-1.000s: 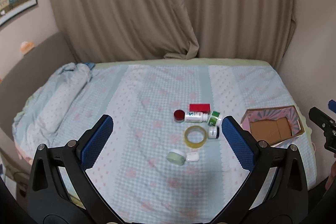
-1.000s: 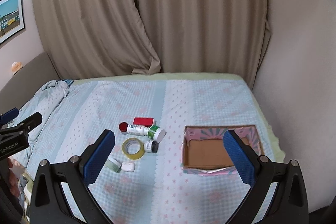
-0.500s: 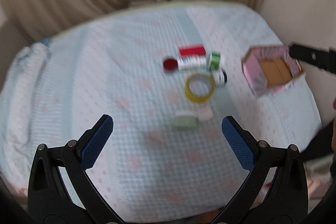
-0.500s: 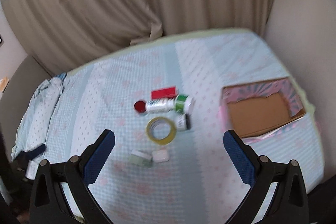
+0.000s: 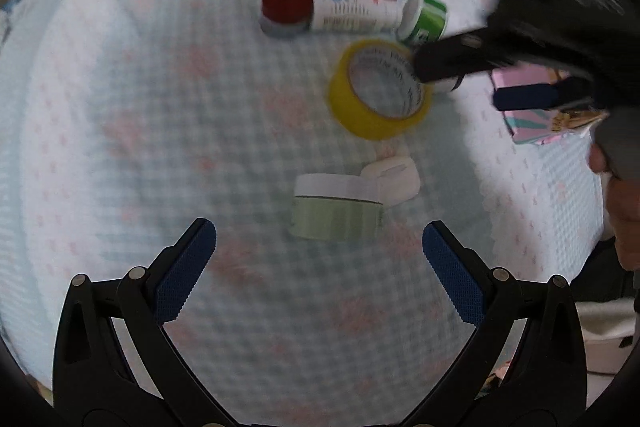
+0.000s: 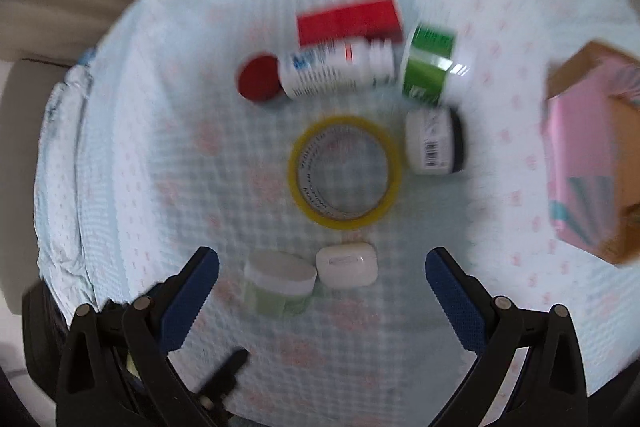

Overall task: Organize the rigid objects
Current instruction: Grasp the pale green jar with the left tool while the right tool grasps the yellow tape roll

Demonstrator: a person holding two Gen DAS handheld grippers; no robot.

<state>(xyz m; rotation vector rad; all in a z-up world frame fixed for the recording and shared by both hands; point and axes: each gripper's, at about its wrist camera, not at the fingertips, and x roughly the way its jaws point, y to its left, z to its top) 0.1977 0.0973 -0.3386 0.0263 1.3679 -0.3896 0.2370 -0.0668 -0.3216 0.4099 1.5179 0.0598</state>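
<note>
While the left wrist view hides the black-capped jar behind the spread right gripper point(image 5: 456, 79), the right wrist view shows it point(image 6: 434, 141) beside the yellow tape roll point(image 6: 346, 171) mid-bedspread point(image 6: 140, 167). Left gripper point(image 5: 319, 259) gapes, empty. Labels unreadable.

A yellow tape roll point(image 6: 345, 171) lay flat on the bed. Behind it lay a white bottle point(image 6: 334, 70) on its side, its red cap point(image 6: 259, 78) leftward, and a red box point(image 6: 349, 20); in front stood a pale green jar point(image 6: 279, 283) touching a white earbud case point(image 6: 347, 264).
</note>
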